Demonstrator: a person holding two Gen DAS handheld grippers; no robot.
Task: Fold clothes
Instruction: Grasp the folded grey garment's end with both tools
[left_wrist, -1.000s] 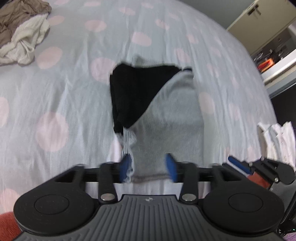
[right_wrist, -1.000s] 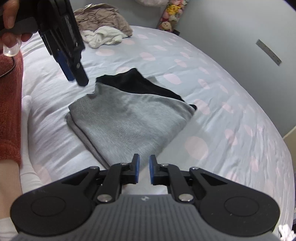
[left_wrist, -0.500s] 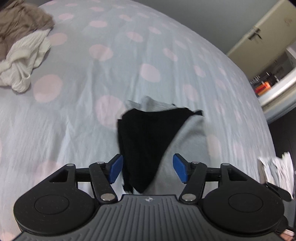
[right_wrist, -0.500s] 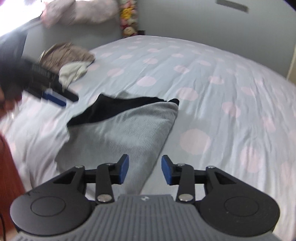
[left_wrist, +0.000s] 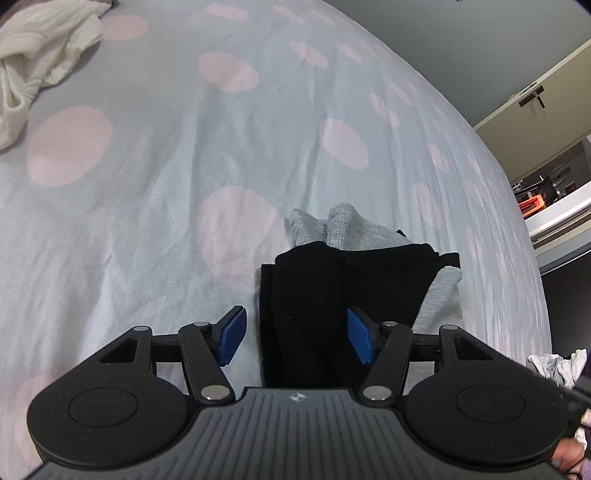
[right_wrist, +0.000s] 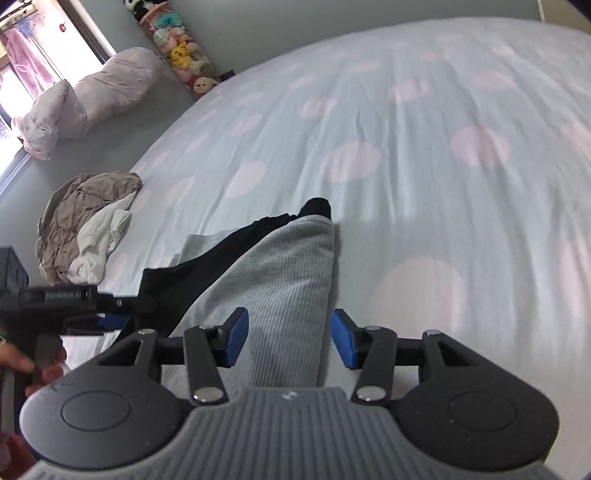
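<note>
Grey-and-black garment (left_wrist: 314, 295) sits part-folded on the bed (left_wrist: 147, 166), unfolded clothes pile (right_wrist: 85, 221) off at 10 o'clock. Left claw (left_wrist: 293, 338) spread over its black edge, right claw (right_wrist: 288, 338) opening over the grey side, probably lining up another fold.

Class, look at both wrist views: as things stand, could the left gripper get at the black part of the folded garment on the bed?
Probably yes. The left gripper is open with the black part of the folded garment lying right between its pads, and nothing covers it.
</note>
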